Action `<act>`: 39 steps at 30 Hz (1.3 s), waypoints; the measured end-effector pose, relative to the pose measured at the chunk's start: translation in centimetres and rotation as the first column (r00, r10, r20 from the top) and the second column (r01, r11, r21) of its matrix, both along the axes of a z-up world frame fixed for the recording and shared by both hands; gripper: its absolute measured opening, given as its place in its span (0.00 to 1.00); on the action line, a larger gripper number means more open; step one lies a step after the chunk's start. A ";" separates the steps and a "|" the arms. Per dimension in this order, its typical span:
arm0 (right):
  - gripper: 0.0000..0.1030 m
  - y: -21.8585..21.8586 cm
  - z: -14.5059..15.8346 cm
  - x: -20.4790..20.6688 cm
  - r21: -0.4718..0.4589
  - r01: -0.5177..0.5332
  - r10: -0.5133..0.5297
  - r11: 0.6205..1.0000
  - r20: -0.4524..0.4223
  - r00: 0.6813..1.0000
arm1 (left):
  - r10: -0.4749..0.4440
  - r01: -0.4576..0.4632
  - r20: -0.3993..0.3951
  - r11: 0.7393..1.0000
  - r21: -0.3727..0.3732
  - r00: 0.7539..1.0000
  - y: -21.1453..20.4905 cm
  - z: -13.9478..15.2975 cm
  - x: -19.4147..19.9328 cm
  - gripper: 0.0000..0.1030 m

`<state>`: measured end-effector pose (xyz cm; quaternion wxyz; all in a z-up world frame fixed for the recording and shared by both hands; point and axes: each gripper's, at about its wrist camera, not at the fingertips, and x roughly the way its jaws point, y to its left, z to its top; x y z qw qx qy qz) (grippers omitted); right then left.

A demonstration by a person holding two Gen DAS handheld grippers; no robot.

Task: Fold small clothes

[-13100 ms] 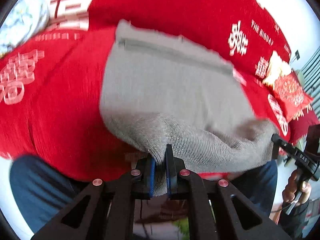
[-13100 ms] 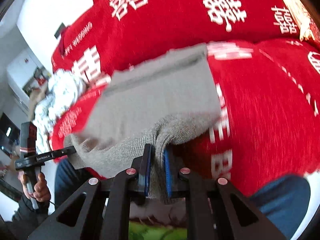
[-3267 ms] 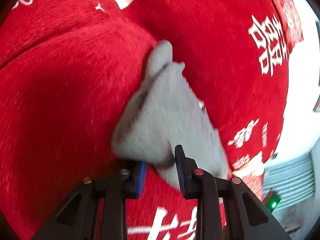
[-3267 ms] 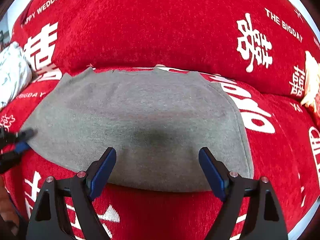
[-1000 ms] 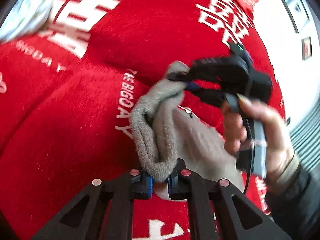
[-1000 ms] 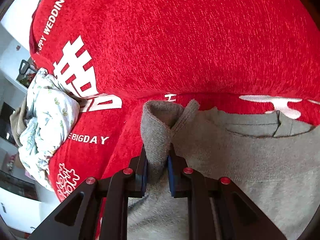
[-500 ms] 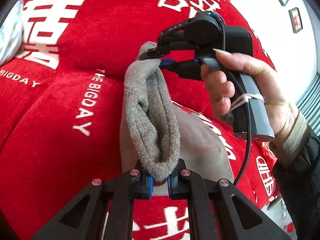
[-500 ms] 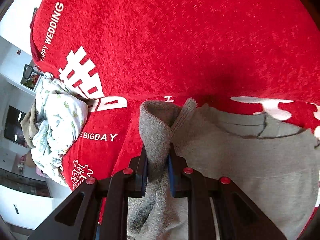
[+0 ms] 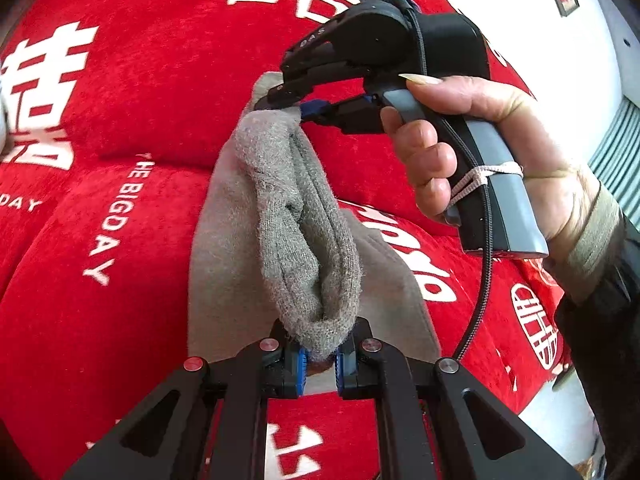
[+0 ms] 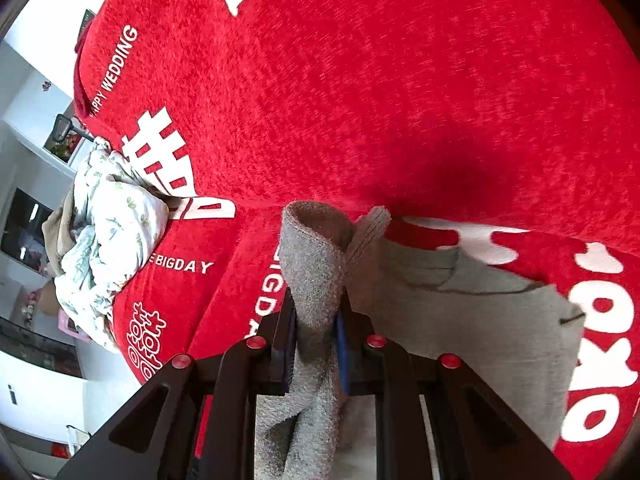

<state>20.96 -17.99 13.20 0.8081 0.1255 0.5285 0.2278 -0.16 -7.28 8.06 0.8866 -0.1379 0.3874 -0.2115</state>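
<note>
While both grippers are clamped on the grey knit garment [image 9: 304, 240], what the next move turns on is the line of the lifted edge strung between them. My left gripper [image 9: 319, 356] has its fingers clenched on one end of that rolled edge, right at the near bottom of its view. My right gripper [image 9: 294, 102] bites the other end, farther off and higher up, w/ the person's hand [image 9: 480, 148] round its grey handle.

So the garment's long axis, as held, runs near-to-far between the two sets of fingers, slightly slack, sagging a bit to the right. Neither hand is nearer the cloth; both already have it. The rest of the garment hangs below the held edge and lies flat on the red sofa cover [image 9: 132, 92], spreading to the right, approx under the held span.

From the right wrist view: the fingers of the right gripper [image 10: 316, 340] are shut on a thick doubled fold that pokes up past the tips, and the body of the knit [image 10: 480, 320] spreads off to the right on the seat. A crumpled floral cloth [image 10: 108, 236] sits well apart on the left, not in the way.

My read: the edge is up for carrying across the flat part, so both ends need to travel together, parallel.
</note>
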 end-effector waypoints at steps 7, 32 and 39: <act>0.18 -4.2 0.0 -0.3 0.005 0.008 -0.008 1.000 0.013 1.000 | -0.056 0.056 0.001 0.997 0.045 0.998 -4.5 0.6 0.4 0.10; 0.18 -18.0 -7.0 -1.5 0.105 0.110 -0.109 0.988 -0.010 0.994 | -0.210 0.223 -0.076 0.933 0.282 0.975 -18.6 -3.7 1.3 0.10; 0.18 -19.5 -8.9 -1.6 0.138 0.149 -0.146 0.979 -0.034 0.989 | -0.208 0.232 -0.107 0.913 0.335 0.972 -20.3 -4.6 1.6 0.10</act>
